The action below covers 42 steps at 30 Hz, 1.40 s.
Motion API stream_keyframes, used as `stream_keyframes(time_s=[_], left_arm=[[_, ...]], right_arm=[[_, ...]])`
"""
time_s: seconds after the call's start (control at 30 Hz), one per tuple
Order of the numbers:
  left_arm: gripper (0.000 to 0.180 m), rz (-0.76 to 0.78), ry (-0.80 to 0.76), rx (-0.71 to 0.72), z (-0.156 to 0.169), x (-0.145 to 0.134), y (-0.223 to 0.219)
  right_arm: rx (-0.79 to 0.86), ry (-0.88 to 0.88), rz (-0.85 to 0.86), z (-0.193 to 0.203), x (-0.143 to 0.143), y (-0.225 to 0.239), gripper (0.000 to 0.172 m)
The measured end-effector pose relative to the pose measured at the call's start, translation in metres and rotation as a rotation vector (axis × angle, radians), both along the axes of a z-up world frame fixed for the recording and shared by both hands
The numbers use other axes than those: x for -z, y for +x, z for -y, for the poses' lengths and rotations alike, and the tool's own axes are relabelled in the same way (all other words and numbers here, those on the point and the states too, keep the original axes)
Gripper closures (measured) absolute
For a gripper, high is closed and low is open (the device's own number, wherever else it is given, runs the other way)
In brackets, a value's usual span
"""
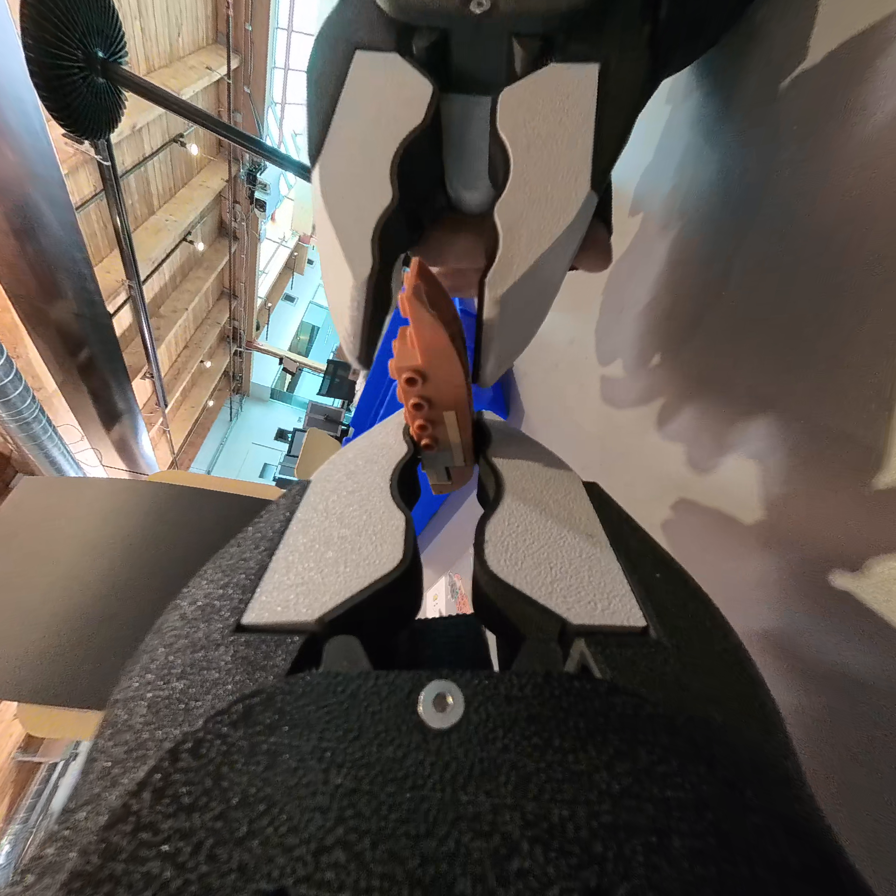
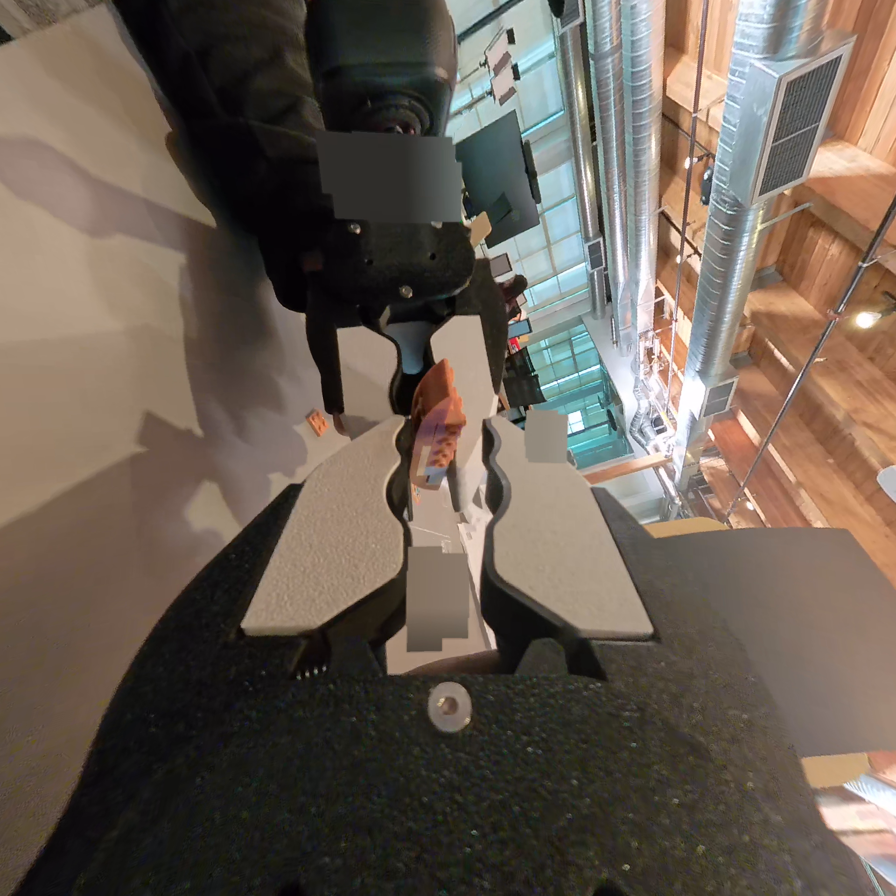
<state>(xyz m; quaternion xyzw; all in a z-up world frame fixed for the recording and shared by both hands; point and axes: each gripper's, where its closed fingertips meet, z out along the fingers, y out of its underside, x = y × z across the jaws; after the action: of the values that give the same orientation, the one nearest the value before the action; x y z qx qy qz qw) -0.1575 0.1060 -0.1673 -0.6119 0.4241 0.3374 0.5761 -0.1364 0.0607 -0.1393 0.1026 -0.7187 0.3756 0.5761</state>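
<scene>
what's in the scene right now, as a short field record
left gripper: shut on the orange-brown brick piece
right gripper: open; the piece's far end stands between its fingers, with a gap on one side
brick piece: long, studded, spans both grippers
behind it: blue container
white table: small orange brick lies on it

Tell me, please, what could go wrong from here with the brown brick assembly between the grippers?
The left gripper pinches only one end of the brown brick assembly, so it may pivot or slip. The right gripper has one jaw clear of it, giving little support. If dropped, it could break apart on the white table.
</scene>
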Motion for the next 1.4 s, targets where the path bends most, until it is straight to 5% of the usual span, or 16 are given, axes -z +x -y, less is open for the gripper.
stream_keyframes(time_s=[0.97, 1.27, 1.4], left_arm=[[0.162, -0.013, -0.123, -0.006, -0.001, 0.016, 0.004], [0.161, 0.04, -0.123, -0.031, -0.002, 0.019, -0.012], [0.161, -0.055, -0.142, -0.084, -0.006, 0.025, -0.023]], right_arm=[[-0.045, 0.034, 0.104, 0.007, 0.015, 0.004, 0.154], [-0.022, -0.026, 0.101, -0.008, 0.019, -0.005, 0.142], [-0.01, 0.006, 0.122, -0.011, 0.03, -0.011, 0.141]])
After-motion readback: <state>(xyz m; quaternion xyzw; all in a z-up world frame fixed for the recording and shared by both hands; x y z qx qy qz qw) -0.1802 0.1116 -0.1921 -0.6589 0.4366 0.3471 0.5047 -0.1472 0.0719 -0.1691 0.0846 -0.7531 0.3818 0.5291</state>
